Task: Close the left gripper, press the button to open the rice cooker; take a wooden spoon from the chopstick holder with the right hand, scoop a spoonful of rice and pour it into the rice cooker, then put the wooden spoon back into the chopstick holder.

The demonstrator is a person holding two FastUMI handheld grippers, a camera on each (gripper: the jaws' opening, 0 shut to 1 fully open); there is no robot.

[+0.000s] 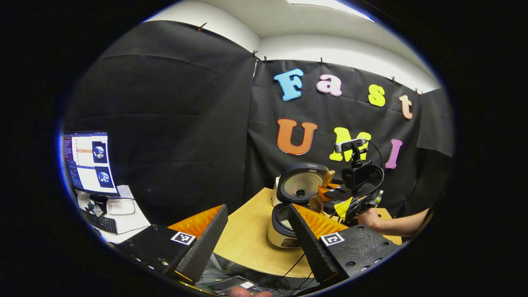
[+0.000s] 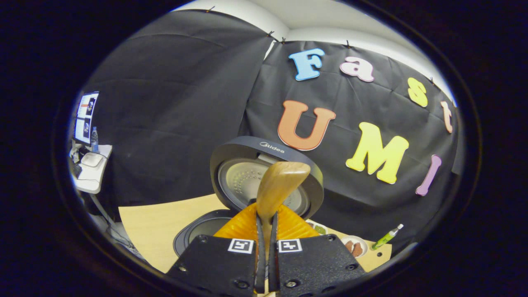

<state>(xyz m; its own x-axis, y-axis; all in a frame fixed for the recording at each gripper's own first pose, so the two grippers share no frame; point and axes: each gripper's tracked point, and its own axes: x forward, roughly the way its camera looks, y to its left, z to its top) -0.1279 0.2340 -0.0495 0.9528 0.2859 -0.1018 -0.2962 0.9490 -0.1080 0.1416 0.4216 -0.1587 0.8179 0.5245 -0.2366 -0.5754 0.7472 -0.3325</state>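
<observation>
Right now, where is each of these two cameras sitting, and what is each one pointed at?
Left gripper view: rides the open left gripper, back from the table, facing the open rice cooker; the right gripper and a hand show beyond.
Right gripper view: rides the right gripper, shut on the wooden spoon, close to the cooker's raised lid.
Shared: cooker, table, spoon.

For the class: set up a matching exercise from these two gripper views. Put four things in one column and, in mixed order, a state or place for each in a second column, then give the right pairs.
Things:
1. rice cooker lid
2. wooden spoon
3. left gripper
4. monitor

States or places:
A. clamped between two fingers, bowl end up
B. swung up, standing open
C. lit, on a side desk to the left
D. fingers spread apart, holding nothing

Pairs: 1-B, 2-A, 3-D, 4-C
</observation>
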